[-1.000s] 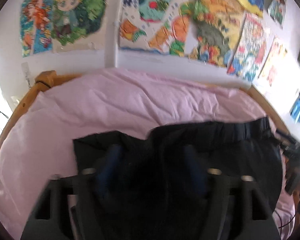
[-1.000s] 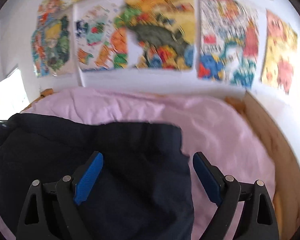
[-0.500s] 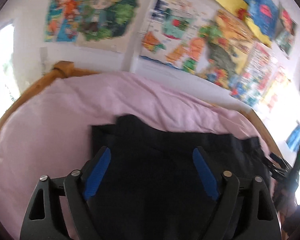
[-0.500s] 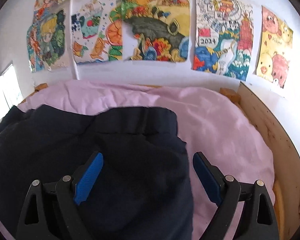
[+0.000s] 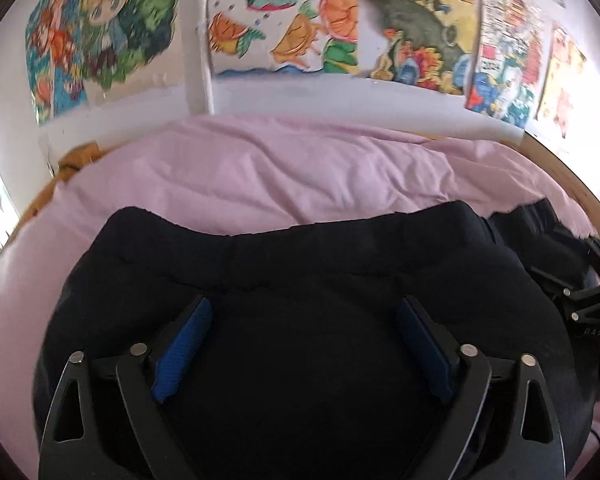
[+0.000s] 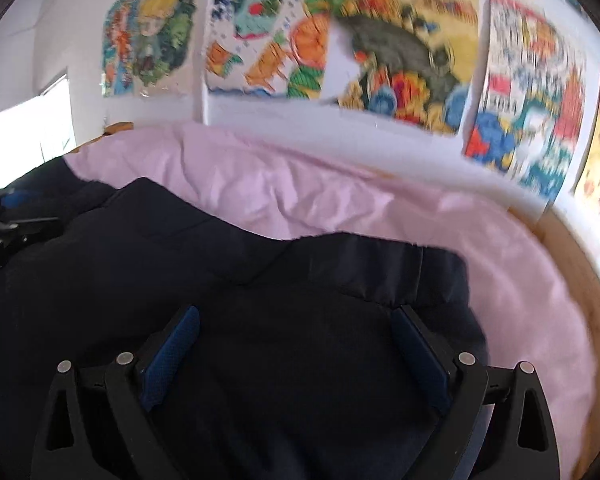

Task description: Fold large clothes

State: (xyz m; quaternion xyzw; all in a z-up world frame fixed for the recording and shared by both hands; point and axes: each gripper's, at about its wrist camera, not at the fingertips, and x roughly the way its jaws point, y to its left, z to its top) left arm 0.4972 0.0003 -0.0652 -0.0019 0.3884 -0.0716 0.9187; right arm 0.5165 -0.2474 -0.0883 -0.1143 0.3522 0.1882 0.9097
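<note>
black fabric under two wide-open grippers

the left gripper (image 5: pixel 304 336) and right gripper (image 6: pixel 296 344) have just been opening, jaws spread wide over the dark garment (image 5: pixel 300 280), pads not pressing it. the garment lies bunched on the pink sheet (image 5: pixel 280 172), its hem toward twelve o'clock. beyond, at one o'clock, the wooden bed frame (image 6: pixel 580 280), then colourful posters (image 6: pixel 400 40) on the white wall.
</note>
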